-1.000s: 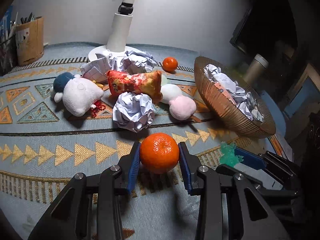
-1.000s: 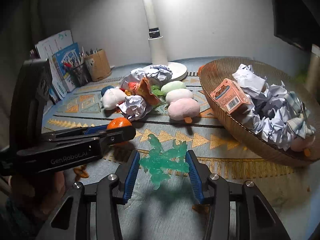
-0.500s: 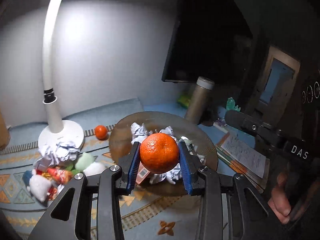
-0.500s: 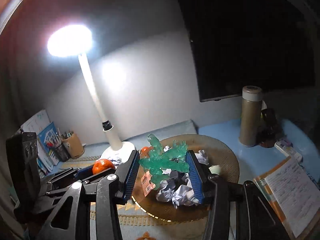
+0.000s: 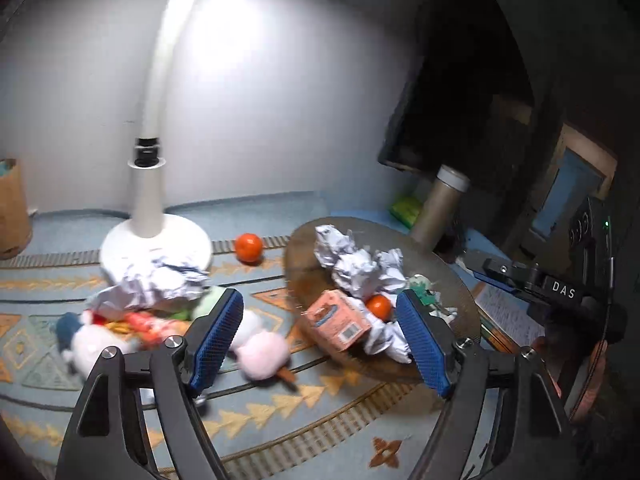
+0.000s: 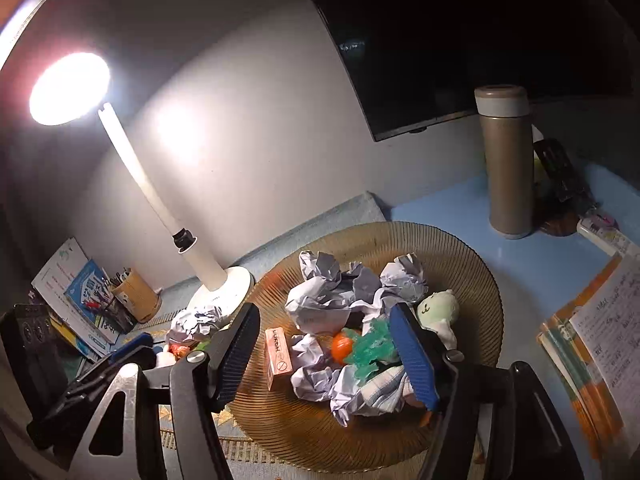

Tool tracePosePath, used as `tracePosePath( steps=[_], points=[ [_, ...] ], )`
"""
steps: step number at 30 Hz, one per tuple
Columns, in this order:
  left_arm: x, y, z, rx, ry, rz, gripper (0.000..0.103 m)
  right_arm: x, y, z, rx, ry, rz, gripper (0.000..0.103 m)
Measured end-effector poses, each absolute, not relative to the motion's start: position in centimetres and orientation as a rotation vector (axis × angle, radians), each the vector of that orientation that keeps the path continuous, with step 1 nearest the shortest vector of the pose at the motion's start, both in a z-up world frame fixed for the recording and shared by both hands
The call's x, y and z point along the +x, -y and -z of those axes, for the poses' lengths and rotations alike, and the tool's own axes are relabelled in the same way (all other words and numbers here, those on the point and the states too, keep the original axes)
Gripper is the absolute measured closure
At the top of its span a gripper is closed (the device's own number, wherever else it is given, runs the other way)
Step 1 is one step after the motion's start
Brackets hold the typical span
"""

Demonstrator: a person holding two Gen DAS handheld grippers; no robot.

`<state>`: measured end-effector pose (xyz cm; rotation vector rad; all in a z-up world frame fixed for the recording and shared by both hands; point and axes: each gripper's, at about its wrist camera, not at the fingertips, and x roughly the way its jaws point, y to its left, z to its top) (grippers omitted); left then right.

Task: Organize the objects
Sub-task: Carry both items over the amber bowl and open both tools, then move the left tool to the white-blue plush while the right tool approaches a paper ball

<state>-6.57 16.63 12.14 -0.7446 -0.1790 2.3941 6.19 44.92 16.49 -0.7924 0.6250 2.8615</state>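
Observation:
My left gripper [image 5: 320,340] hangs above the mat beside the woven basket [image 5: 460,280], jaws opening, nothing between them. The orange [image 5: 378,307] lies in the basket among crumpled paper [image 5: 360,264], next to an orange box [image 5: 336,320]. My right gripper [image 6: 324,354] hovers over the basket [image 6: 480,280], its jaws opening too. Below it, the green translucent toy [image 6: 370,350] rests on the paper beside the orange [image 6: 343,347], close to the right pad, not pinched. A second orange [image 5: 249,247] sits on the mat by the lamp base [image 5: 156,244].
On the mat to the left lie crumpled paper [image 5: 152,280], a snack packet [image 5: 148,324], and white [image 5: 92,344] and pink plush toys [image 5: 264,354]. A thermos [image 6: 506,168] stands behind the basket, open books [image 6: 592,340] lie to its right, and a pen holder [image 6: 136,296] is far left.
Both grippers have opened over the basket. The orange has dropped from the left one and the green toy from the right; both now lie in the basket.

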Motion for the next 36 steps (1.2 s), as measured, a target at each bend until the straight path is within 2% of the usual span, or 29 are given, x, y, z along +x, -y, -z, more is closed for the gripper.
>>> tracePosePath(
  steps=[3, 6, 8, 11, 14, 21, 22, 24, 26, 27, 29, 33, 34, 36],
  points=[
    [-5.7, -10.1, -11.7, -0.719, 0.208, -2.686, 0.009, 6.2, -42.3, -16.5, -0.754, -0.531, -2.889, 0.037],
    [-6.4, -4.6, -10.6, -0.804, 0.322, -2.744, 0.009, 4.1, -39.7, -16.1, -0.748, -0.411, -2.867, 0.037],
    [-6.7, -2.1, -9.7, -0.846, 0.4, -2.752, 0.009, 1.8, -38.8, -15.4, -0.766, -0.429, -2.891, 0.037],
    [-6.8, 0.1, -8.8, -0.884, 0.425, -2.776, 0.009, -1.2, -37.5, -14.2, -0.765, -0.407, -2.903, 0.037],
    [-6.9, 0.5, -8.1, -0.929, 0.383, -2.76, 0.009, -3.2, -36.8, -13.3, -0.788, -0.371, -2.915, 0.037],
    [-8.0, -1.7, -6.6, -1.035, 0.13, -2.668, 0.009, -5.4, -38.8, -12.8, -0.802, -0.192, -2.832, 0.037],
    [-8.2, -1.9, -6.3, -1.05, 0.122, -2.652, 0.009, -5.4, -39.2, -13.1, -0.832, -0.205, -2.831, 0.038],
    [-8.7, -2.2, -5.9, -1.07, 0.151, -2.607, 0.009, -3.9, -39.3, -14.1, -0.831, -0.361, -2.905, 0.039],
    [-9.4, -1.6, -5.2, -1.089, 0.305, -2.511, 0.009, -2.1, -38.0, -14.9, -0.837, -0.504, -3.021, 0.038],
    [-9.7, -1.2, -4.6, -1.111, 0.397, -2.471, 0.009, -1.7, -36.8, -15.1, -0.873, -0.509, -3.062, 0.037],
    [-10.3, -0.6, -3.6, -1.15, 0.508, -2.439, 0.009, -1.3, -33.6, -14.8, -0.963, -0.4, -3.1, 0.037],
    [-10.6, -1.0, -3.3, -1.17, 0.527, -2.407, 0.014, -1.9, -26.8, -13.0, -1.138, -0.046, -3.107, 0.037],
    [-10.7, -1.0, -3.4, -1.166, 0.537, -2.404, 0.014, -2.2, -25.5, -12.4, -1.19, 0.002, -3.086, 0.037],
    [-11.1, -1.3, -3.6, -1.17, 0.526, -2.417, 0.014, -2.9, -24.1, -10.8, -1.311, -0.027, -3.046, 0.037]
  ],
)
